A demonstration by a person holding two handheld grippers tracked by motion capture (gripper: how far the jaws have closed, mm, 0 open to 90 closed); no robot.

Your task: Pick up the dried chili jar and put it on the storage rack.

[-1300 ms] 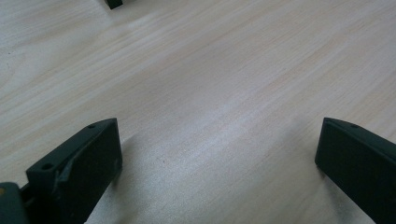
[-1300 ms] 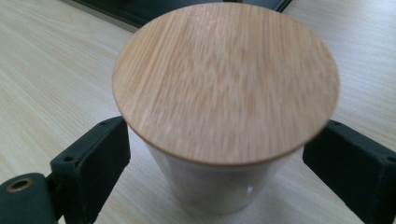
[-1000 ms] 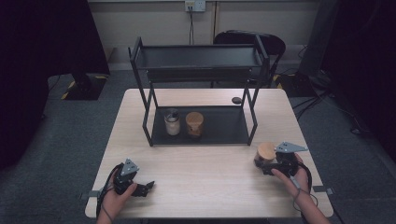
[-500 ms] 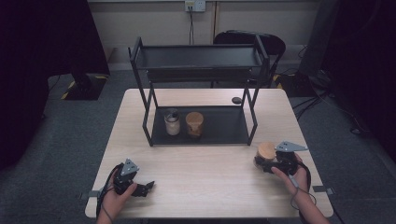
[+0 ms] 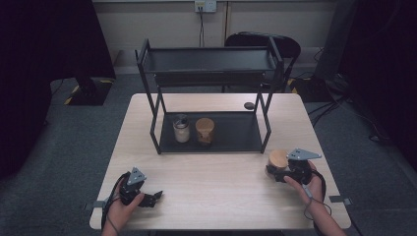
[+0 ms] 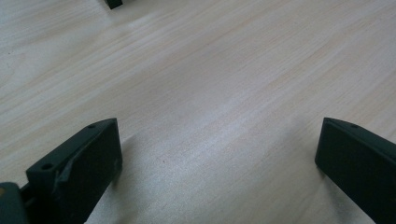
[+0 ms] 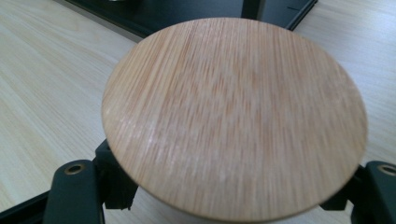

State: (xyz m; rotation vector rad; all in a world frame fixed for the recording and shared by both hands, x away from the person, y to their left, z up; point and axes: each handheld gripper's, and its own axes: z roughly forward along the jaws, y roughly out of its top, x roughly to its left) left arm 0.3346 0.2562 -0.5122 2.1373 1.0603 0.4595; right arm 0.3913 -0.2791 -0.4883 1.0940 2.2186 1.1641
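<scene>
A: Right gripper (image 5: pixel 278 170) — what's it got?

B: A jar w/ a round wooden lid (image 5: pixel 278 158); jaws either side of the jar body under the lid, closed in on it; they've just been closing, jar between them; in the right gripper view the lid (image 7: pixel 233 116) sits right above both jaws

A: Where's that relative to the black rack (image 5: pixel 211 98)?

B: On the table (image 5: pixel 211 187), just off the rack's front right leg, on the person's side of it; near the leg but not touching as far as I can tell

A: Jar upright?

B: Looks upright; lid flat on top

A: Left gripper (image 5: pixel 152 197)?

B: Well away from the rack, toward the table's front left corner; low over the bare wood; jaws spread wide, nothing between them; left gripper view has plain tabletop (image 6: pixel 210 93) betw. the two jaws

A: Anything on the rack itself?

B: Bottom shelf: a pale jar w/ a dark top (image 5: pixel 181 129) and, just beside it, a brown jar w/ a wooden lid (image 5: pixel 204 130); both toward the shelf's left half; small dark round thing (image 5: pixel 249 105) on the table behind the rack's right side; can't tell what it is
</scene>
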